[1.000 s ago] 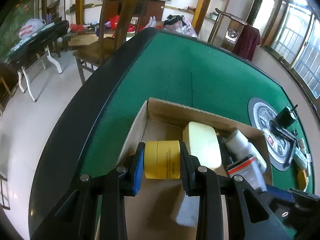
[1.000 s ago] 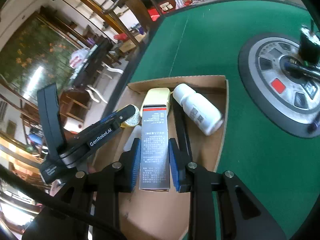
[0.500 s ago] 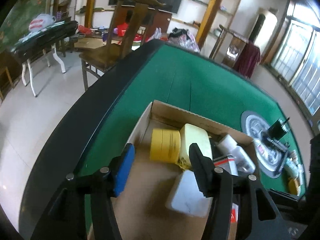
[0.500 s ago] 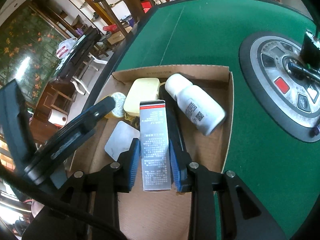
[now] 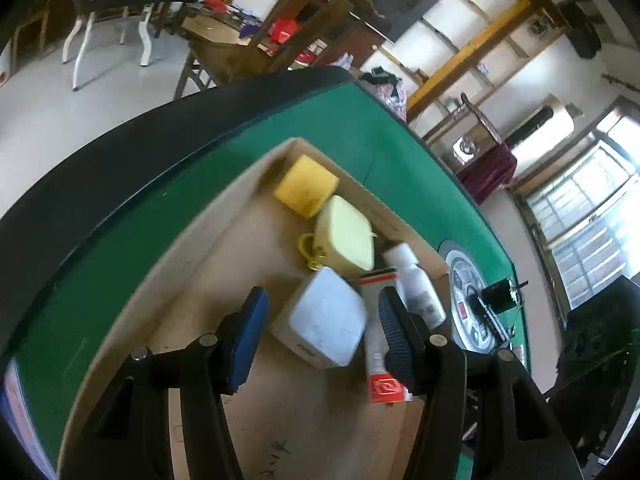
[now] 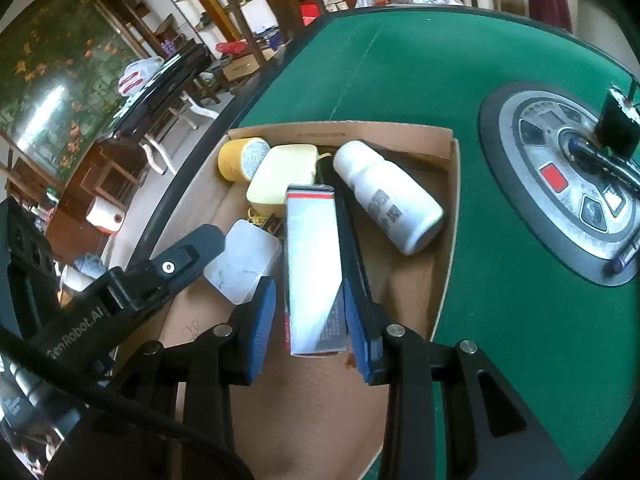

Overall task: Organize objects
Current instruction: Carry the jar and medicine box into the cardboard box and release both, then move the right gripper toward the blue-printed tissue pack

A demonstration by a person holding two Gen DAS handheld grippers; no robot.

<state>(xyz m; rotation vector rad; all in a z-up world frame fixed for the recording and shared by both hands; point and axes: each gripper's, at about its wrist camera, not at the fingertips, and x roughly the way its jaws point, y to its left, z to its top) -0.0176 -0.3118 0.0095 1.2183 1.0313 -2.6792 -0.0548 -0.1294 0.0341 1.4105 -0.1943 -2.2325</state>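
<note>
Both claws — left (image 5: 320, 336), right (image 6: 308, 320) — gaping over cardboard box (image 6: 444, 240).

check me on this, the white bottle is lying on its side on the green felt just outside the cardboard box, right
Not quite. The white bottle is lying on its side, but inside the cardboard box, against its right wall, not out on the green felt. The right wrist view shows it.

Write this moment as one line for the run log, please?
left gripper: open, over clear case | right gripper: open around carton | both in box | tape roll in corner
</note>
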